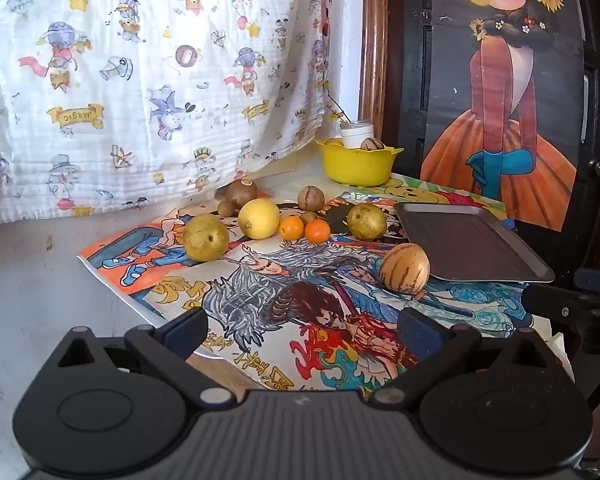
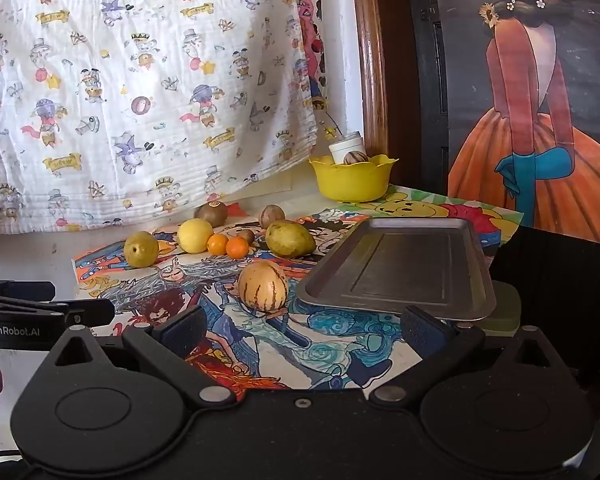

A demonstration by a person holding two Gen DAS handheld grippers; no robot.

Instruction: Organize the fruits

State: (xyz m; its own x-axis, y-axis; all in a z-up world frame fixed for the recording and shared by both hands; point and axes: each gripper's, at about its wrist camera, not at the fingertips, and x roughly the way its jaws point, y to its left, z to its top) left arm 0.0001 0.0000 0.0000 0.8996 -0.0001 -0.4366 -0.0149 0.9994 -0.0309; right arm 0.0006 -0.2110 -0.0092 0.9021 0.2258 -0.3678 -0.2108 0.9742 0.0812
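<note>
Several fruits lie on a cartoon-printed mat: a striped pepino melon (image 1: 405, 268) (image 2: 262, 286) nearest, two green pears (image 1: 206, 237) (image 1: 366, 221), a lemon (image 1: 258, 218), two small oranges (image 1: 291, 227) (image 1: 317, 231), kiwis (image 1: 241, 192) and another striped melon (image 1: 311, 198). An empty metal tray (image 1: 472, 246) (image 2: 404, 268) sits at the right. My left gripper (image 1: 302, 330) is open and empty, above the mat's near edge. My right gripper (image 2: 302, 330) is open and empty, just short of the pepino melon and the tray.
A yellow bowl (image 1: 358, 164) (image 2: 354, 178) at the back holds a white jar and a striped fruit. A printed cloth (image 1: 148, 80) hangs behind. A poster of a girl (image 1: 508, 120) leans at the right. The left gripper's body (image 2: 40, 316) shows at the right wrist view's left edge.
</note>
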